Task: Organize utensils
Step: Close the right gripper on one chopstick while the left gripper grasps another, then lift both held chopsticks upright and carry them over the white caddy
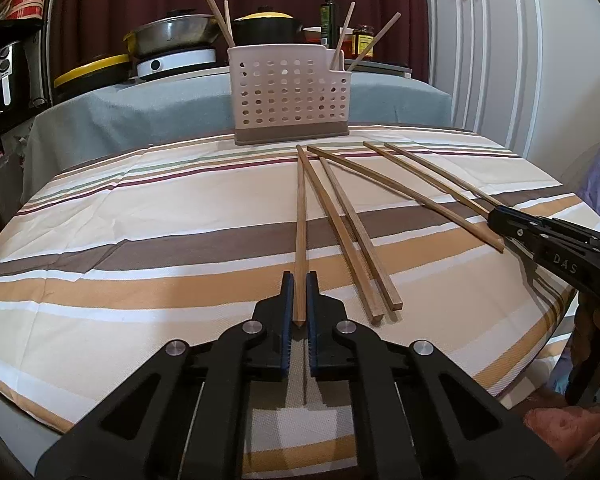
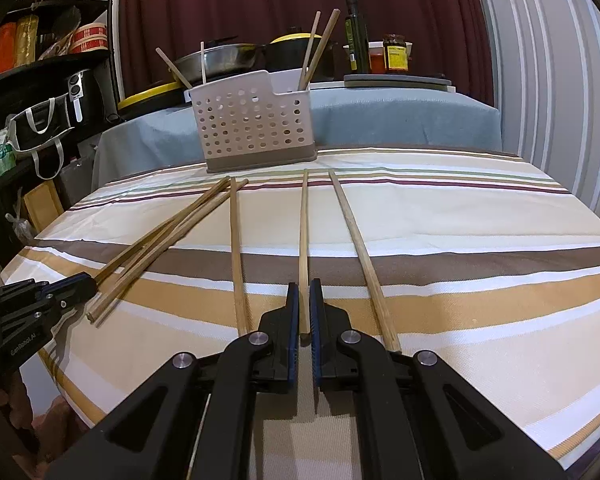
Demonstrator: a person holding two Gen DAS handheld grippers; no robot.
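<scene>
Several wooden chopsticks lie fanned on the striped tablecloth [image 1: 140, 240]. My left gripper [image 1: 299, 280] is shut on the near end of the leftmost chopstick [image 1: 300, 208], which points straight at the perforated white utensil holder [image 1: 288, 96]. My right gripper [image 2: 304, 285] is shut on another chopstick [image 2: 304, 232], with loose chopsticks on either side [image 2: 236, 248]. The holder [image 2: 256, 120] has chopsticks standing at both ends. Each gripper shows in the other's view: the right gripper [image 1: 496, 216] at the right edge, the left gripper [image 2: 86, 280] at the lower left.
Behind the holder, a grey-covered surface [image 1: 148, 104] carries pots, a yellow-lidded black pot [image 1: 266, 24], an oil bottle [image 2: 356, 36] and jars. Dark shelving with appliances and bags [image 2: 40, 120] is at the left. White cabinet doors [image 1: 500, 60] are at the right.
</scene>
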